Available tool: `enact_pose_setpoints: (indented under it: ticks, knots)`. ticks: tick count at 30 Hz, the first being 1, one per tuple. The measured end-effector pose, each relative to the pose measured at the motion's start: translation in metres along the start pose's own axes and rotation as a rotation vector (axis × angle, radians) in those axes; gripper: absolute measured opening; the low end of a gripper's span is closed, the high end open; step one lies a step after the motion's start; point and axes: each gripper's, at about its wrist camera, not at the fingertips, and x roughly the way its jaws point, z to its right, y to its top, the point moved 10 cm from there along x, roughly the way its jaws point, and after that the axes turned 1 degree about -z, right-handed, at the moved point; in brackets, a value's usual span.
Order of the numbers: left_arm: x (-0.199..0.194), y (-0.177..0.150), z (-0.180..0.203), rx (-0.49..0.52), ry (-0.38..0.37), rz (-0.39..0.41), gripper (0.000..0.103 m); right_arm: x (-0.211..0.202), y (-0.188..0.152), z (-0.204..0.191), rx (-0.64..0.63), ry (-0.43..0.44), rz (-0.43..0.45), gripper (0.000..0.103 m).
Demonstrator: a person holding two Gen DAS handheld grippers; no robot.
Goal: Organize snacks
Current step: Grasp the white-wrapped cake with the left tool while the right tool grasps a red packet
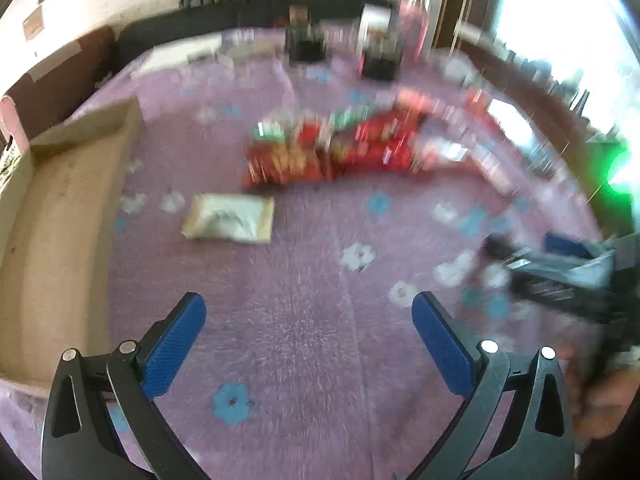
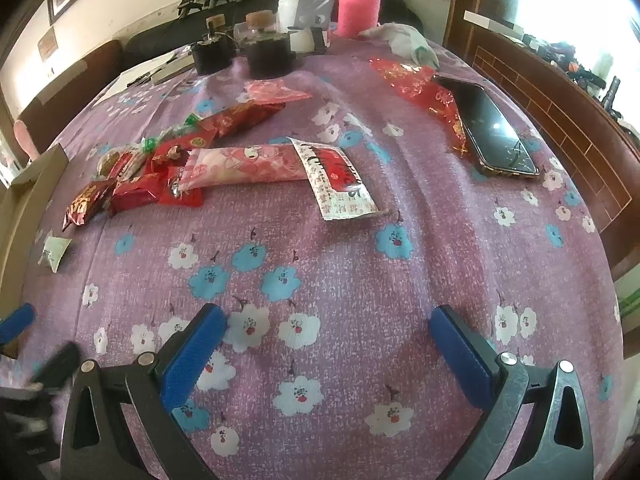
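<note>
Purple flowered cloth (image 2: 340, 240) is spread below; beyond both gaping, empty grippers (image 1: 308, 316) (image 2: 328, 328), the pale packet (image 1: 230, 218) is lain crosswise, nearer the left.

A dark phone (image 2: 496, 128) lies on the purple flowered cloth (image 2: 340, 280); a pink flask (image 2: 357, 2) stands behind two dark jars (image 2: 267, 54).

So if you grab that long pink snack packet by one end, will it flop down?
Probably a bit. The long pink packet looks like thin, shiny film, so it may sag and feel slippery. It lies flat on the tablecloth, partly overlapping other wrappers, so it likely won't roll, and it seems light.
</note>
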Motion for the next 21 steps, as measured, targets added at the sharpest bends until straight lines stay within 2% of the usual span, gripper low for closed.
enact_pose_setpoints:
  ticks: [2, 4, 6, 8, 10, 11, 13, 15, 18, 19, 20, 21]
  knots:
    - [-0.038, 0.014, -0.009, -0.012, -0.045, 0.097, 0.103, -0.007, 0.003, -0.002, -0.051, -0.064, 0.019, 0.102]
    - [-0.083, 0.036, -0.033, -0.040, -0.054, 0.204, 0.103, -0.032, 0.015, -0.007, -0.089, -0.086, 0.109, 0.097]
    - [-0.111, 0.053, -0.052, -0.046, -0.076, 0.243, 0.103, -0.072, 0.035, -0.017, -0.092, -0.039, 0.228, 0.098]
    - [-0.139, 0.075, -0.072, -0.032, -0.095, 0.272, 0.103, -0.115, 0.056, -0.037, -0.107, 0.057, 0.352, 0.099]
    - [-0.158, 0.091, -0.090, -0.030, -0.066, 0.319, 0.103, -0.132, 0.064, -0.058, -0.141, 0.129, 0.384, 0.103]
    - [-0.162, 0.096, -0.097, -0.031, -0.052, 0.330, 0.103, -0.132, 0.065, -0.079, -0.188, 0.171, 0.347, 0.103]
    - [-0.156, 0.101, -0.104, -0.035, -0.053, 0.308, 0.103, -0.116, 0.060, -0.106, -0.241, 0.197, 0.251, 0.101]
    - [-0.138, 0.097, -0.110, -0.075, -0.054, 0.266, 0.103, -0.102, 0.057, -0.121, -0.227, 0.256, 0.224, 0.100]
    - [-0.106, 0.078, -0.109, -0.121, -0.105, 0.175, 0.103, -0.074, 0.055, -0.133, -0.195, 0.315, 0.169, 0.089]
    - [-0.103, 0.072, -0.109, -0.136, -0.125, 0.165, 0.103, -0.067, 0.058, -0.137, -0.186, 0.328, 0.155, 0.079]
    - [-0.100, 0.069, -0.108, -0.150, -0.139, 0.163, 0.103, -0.062, 0.059, -0.142, -0.179, 0.350, 0.135, 0.073]
    - [-0.097, 0.067, -0.108, -0.164, -0.149, 0.166, 0.103, -0.052, 0.063, -0.145, -0.175, 0.377, 0.101, 0.072]
